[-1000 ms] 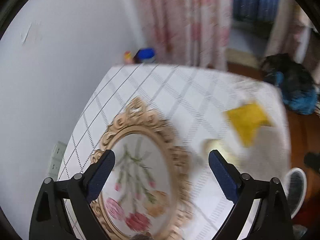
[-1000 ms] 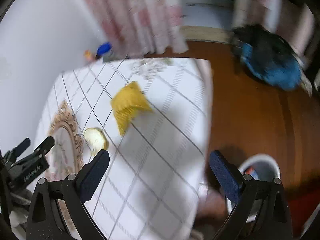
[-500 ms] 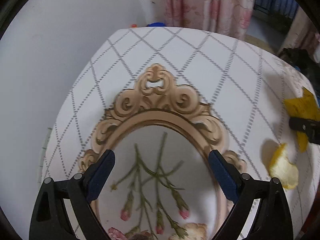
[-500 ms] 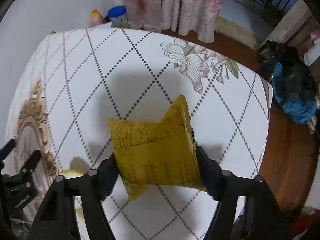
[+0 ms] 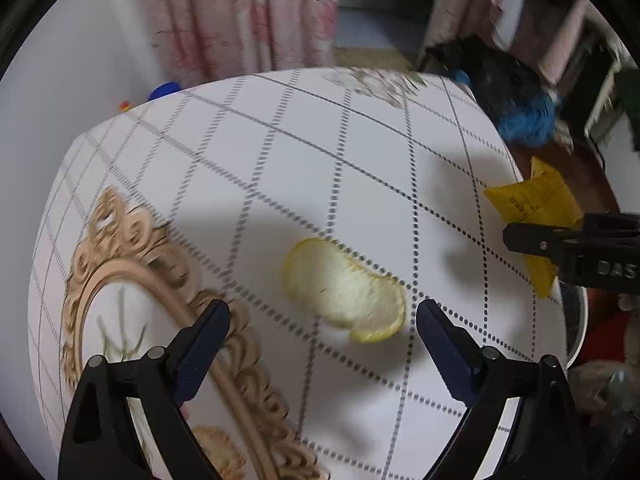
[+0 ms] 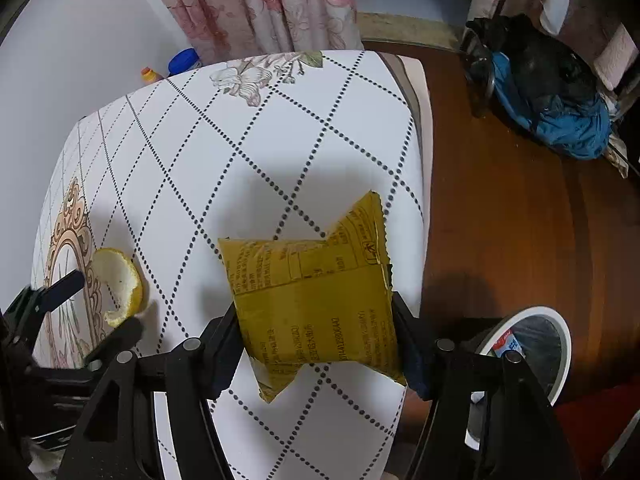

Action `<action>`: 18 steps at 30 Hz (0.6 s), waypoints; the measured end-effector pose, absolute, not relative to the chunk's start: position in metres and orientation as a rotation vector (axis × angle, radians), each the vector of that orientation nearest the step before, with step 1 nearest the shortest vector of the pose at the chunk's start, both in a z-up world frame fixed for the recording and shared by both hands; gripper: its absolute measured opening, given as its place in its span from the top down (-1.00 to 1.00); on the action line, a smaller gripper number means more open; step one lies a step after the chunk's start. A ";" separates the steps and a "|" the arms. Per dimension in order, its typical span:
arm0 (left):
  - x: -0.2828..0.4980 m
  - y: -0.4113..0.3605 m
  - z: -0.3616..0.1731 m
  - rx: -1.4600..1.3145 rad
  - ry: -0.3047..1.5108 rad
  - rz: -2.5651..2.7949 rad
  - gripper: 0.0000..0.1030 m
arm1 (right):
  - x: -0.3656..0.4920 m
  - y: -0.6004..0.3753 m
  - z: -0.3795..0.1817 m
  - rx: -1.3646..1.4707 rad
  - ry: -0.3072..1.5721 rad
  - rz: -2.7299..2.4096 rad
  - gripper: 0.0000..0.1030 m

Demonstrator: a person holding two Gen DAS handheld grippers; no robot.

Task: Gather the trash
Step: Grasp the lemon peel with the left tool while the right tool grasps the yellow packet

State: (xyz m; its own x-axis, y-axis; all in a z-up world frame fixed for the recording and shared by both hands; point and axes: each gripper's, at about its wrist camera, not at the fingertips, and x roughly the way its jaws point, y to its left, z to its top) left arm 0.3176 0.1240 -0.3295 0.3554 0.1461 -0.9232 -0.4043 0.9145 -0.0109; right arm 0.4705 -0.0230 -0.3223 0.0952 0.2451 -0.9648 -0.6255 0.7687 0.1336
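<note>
Left hand-held gripper wide open, jaws either side of the citrus peel lying on the counter beside the gold-framed tray; peel is thin and curled, closing too high could miss it or flick it onto the tray. Right hand-held gripper clamps the yellow wrapper above the counter edge, bin low right; slick foil could slip out and land on the floor

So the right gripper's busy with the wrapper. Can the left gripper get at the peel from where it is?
Probably yes: the left gripper is open, the peel lies on the table just ahead of its fingers, and nothing sits between them.
</note>
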 end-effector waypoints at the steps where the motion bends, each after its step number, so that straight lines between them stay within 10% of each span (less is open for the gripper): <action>1: 0.319 0.120 -0.331 -0.242 1.160 0.357 -0.83 | 0.471 -0.024 -0.322 -0.341 1.328 0.665 -0.31; 3: 0.322 0.119 -0.333 -0.231 1.151 0.354 -0.61 | 0.471 -0.025 -0.324 -0.338 1.328 0.666 -0.31; 4: 0.322 0.117 -0.332 -0.227 1.146 0.356 -0.07 | 0.469 -0.020 -0.327 -0.338 1.328 0.667 -0.30; 7: 0.318 0.118 -0.328 -0.236 1.129 0.354 0.26 | 0.464 -0.019 -0.327 -0.345 1.323 0.673 -0.29; 18: 0.304 0.124 -0.310 -0.216 1.090 0.490 0.43 | 0.436 -0.015 -0.311 -0.338 1.266 0.694 -0.25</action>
